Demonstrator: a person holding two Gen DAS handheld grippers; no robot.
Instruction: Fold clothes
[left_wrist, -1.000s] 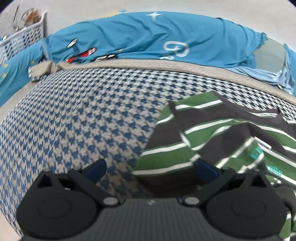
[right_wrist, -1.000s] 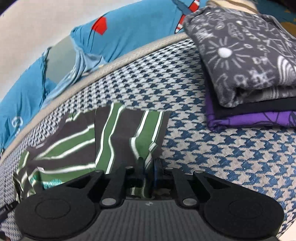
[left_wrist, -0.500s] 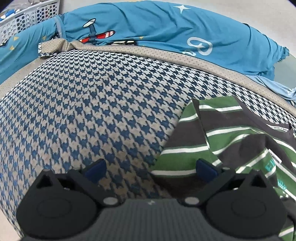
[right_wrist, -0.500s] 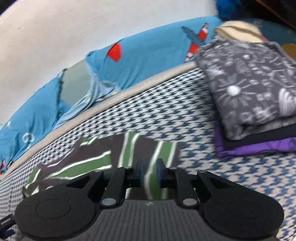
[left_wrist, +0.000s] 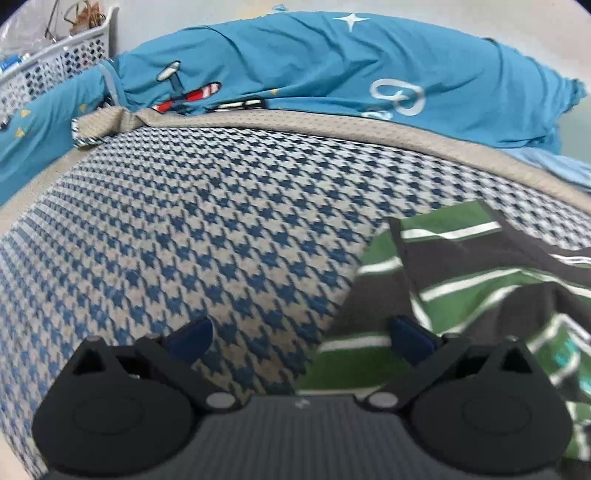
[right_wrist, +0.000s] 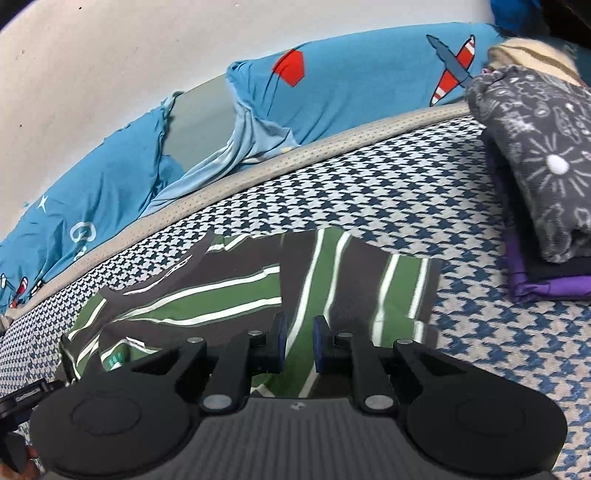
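A green, dark grey and white striped shirt (right_wrist: 229, 295) lies partly folded on the houndstooth bed cover (right_wrist: 369, 199). In the left wrist view the shirt (left_wrist: 480, 280) fills the lower right. My left gripper (left_wrist: 301, 332) is open and empty, hovering over the shirt's left edge, its right finger above the cloth. My right gripper (right_wrist: 298, 341) has its jaws a little apart, with nothing between them, above the shirt's right part.
A stack of folded clothes (right_wrist: 543, 155), grey patterned on top and purple below, sits at the right. Blue printed bedding (left_wrist: 332, 62) lies along the far edge by the wall. A white plastic basket (left_wrist: 51, 66) stands at the far left.
My right gripper has opened slightly, let go of the shirt and lifted back. The left gripper stays open and has shifted a little over the shirt's left edge.
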